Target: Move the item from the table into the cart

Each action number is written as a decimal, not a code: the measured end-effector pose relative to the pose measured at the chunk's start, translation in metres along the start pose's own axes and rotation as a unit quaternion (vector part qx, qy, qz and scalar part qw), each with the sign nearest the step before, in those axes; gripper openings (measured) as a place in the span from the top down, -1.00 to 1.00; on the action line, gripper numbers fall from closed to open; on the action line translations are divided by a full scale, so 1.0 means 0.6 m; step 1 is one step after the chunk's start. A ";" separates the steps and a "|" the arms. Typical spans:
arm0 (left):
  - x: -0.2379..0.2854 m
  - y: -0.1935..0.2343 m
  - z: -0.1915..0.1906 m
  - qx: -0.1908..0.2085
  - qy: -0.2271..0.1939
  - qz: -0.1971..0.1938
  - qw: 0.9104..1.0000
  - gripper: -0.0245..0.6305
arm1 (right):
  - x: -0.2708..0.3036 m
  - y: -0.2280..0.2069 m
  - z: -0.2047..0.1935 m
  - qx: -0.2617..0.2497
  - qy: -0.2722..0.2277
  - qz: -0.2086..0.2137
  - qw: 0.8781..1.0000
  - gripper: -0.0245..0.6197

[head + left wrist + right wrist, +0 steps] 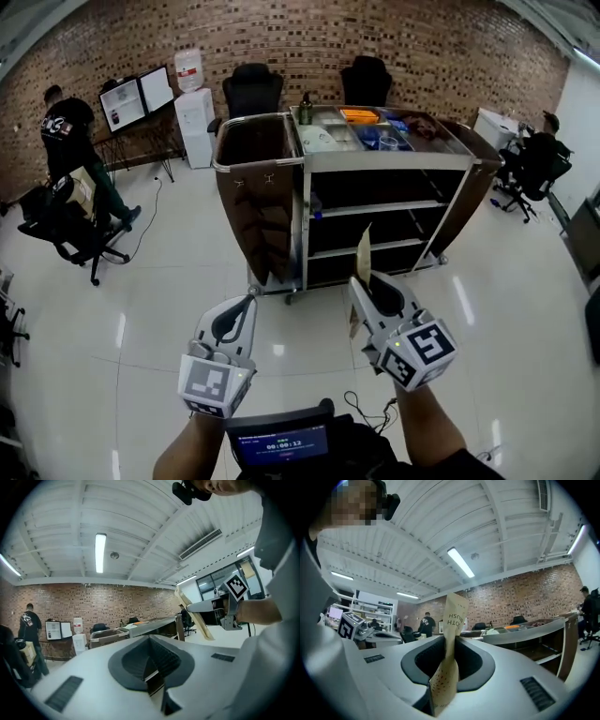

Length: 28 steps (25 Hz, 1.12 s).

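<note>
1. Right gripper view: the paper packet (448,660) stands upright between the fingers of the right gripper (366,284). The fingers are closed almost fully on its lower part, with only the thin sachet between the pads. Its printed top sticks up free above them.
2. A flat sachet gives little to press on, so gripping its faces low down probably stops it folding. It also leaves the free end to lead into a compartment.
3. In the head view the packet is in the air over the floor (169,309). It is near the cart (375,160) but short of it, and the gripper points level toward the cart. It is in no compartment yet, and no counter shows in any view, so I judge this the carrying stretch.
4. The left gripper (151,644) has its fingers together with nothing between them. It rides beside the right one and seems to have no part in this carry.
5. The cart's open side faces the person.
   - The top tray (330,122) already holds small goods.
   - The shelves (375,208) beneath look bare.
   - A brown bag (258,202) hangs at its left end.
   The top tray seems the likely place for the packet, among similar small things, though I cannot tell which compartment is meant.
6. Further out, people sit at chairs well apart on both sides, clear of the path to the cart.
</note>
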<state>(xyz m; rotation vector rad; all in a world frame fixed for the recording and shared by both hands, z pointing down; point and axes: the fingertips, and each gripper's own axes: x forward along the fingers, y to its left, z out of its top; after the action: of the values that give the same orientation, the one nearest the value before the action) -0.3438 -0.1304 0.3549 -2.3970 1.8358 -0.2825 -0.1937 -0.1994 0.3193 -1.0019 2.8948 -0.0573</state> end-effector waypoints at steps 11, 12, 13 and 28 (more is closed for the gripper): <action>0.499 -0.044 0.061 0.033 -0.021 -0.101 0.994 0.92 | 0.128 -0.440 0.030 -0.007 -0.015 -0.074 0.997 0.80; 0.536 -0.038 0.063 0.038 -0.023 -0.110 0.993 0.92 | 0.148 -0.469 0.030 -0.006 -0.015 -0.080 0.997 0.80; 0.574 -0.030 0.066 0.045 -0.026 -0.119 0.992 0.92 | 0.170 -0.498 0.031 -0.008 -0.014 -0.087 0.996 0.80; 1.029 0.126 0.121 0.077 -0.082 -0.187 0.976 0.92 | 0.488 -0.830 0.061 -0.010 0.011 -0.098 0.995 0.80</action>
<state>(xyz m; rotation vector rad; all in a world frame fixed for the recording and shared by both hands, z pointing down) -0.2442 -0.7473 0.3189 -2.5524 1.2405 -0.2373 -0.1134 -0.7719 0.2951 -1.2947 2.8104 -0.0522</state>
